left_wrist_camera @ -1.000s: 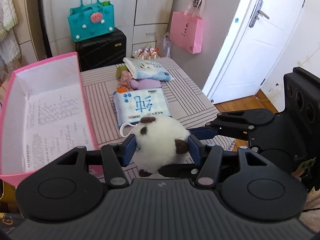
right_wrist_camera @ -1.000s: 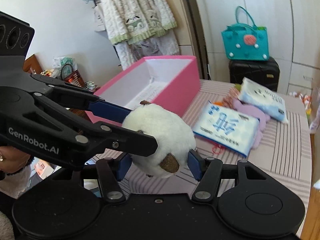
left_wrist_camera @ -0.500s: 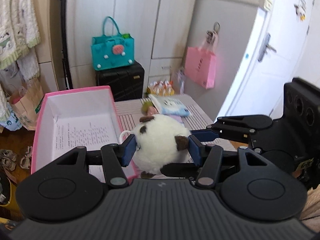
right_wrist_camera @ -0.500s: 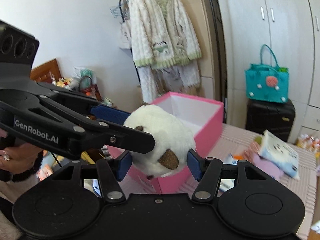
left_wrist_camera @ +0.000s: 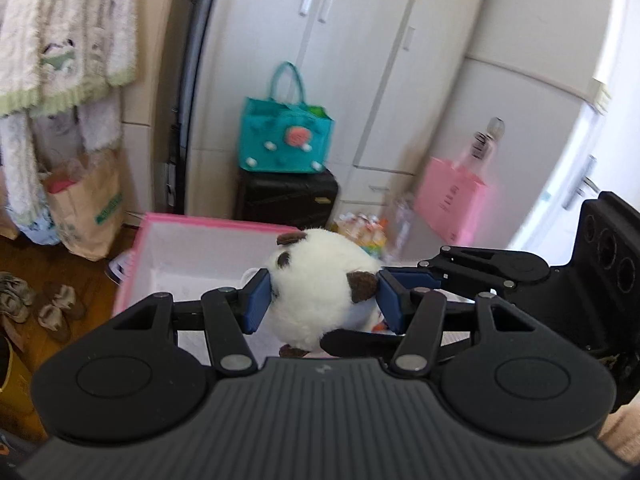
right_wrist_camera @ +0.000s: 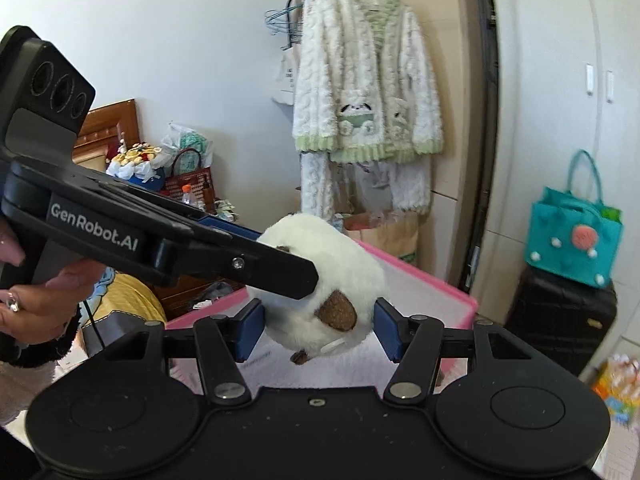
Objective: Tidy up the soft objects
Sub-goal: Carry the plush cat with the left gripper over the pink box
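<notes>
— Counting first: we see one white plush toy [left_wrist_camera: 316,280], one pink box [left_wrist_camera: 160,240], and two grippers on that toy. Agreed?

— Agreed. We also count one teal bag [left_wrist_camera: 286,140] sitting on one black suitcase [left_wrist_camera: 286,196], one pink bag [left_wrist_camera: 450,204] hanging by the door, one brown paper bag [left_wrist_camera: 86,208] on the floor, and one fluffy white-and-green cardigan [right_wrist_camera: 368,84] on the rack.

— How do we read the left gripper [left_wrist_camera: 322,300]?

— Its blue pads [left_wrist_camera: 258,300] press into the toy's two sides, so we call it pinching the plush. It points roughly level, out over the near edge of the open box.

— And the right gripper [right_wrist_camera: 318,330]?

— In the right wrist view its pads [right_wrist_camera: 250,330] sit against the toy's flanks, one on each side; the fur touches both, so we take it as clamped on the same toy. It comes in crosswise to the left one, whose long black fingers reach across from the left of that view, held by a hand [right_wrist_camera: 36,296] with painted nails.

— Where is the toy, then?

— Held in the air between both pairs of fingers, above the pink box, whose white inside shows beneath and behind it.
</notes>
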Demonstrator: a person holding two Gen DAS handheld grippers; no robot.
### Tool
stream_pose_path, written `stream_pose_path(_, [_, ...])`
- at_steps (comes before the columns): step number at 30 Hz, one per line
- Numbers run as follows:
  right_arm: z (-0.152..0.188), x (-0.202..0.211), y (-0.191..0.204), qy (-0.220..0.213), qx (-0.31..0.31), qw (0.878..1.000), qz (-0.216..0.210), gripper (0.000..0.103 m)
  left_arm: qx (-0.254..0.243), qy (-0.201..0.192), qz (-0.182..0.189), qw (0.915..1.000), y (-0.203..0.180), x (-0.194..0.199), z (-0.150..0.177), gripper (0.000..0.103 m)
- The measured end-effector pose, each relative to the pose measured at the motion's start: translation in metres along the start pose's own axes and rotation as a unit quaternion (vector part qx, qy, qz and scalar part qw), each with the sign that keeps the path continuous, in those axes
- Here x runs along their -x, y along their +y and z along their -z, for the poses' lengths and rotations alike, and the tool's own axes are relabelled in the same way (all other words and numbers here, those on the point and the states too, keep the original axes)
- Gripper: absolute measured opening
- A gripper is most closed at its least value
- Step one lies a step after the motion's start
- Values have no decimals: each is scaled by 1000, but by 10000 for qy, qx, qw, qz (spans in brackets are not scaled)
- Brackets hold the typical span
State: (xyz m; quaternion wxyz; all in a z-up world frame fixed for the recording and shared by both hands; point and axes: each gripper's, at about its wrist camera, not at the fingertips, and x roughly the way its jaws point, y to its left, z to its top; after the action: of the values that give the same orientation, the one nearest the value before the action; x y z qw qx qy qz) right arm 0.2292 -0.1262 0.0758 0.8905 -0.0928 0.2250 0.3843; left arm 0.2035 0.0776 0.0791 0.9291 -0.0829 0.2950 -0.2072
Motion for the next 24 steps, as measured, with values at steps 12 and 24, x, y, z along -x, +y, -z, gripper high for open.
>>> stream_pose_path(12, [-10, -121, -54, 1156, 382, 9925, -150, 62, 1224, 883, -262, 9882, 85, -106, -13, 55])
stream_pose_path(24, [1, -172, -59, 2145, 1168, 9686, 468, 61, 1890, 1512, -89, 9702, 115, -162, 5, 53])
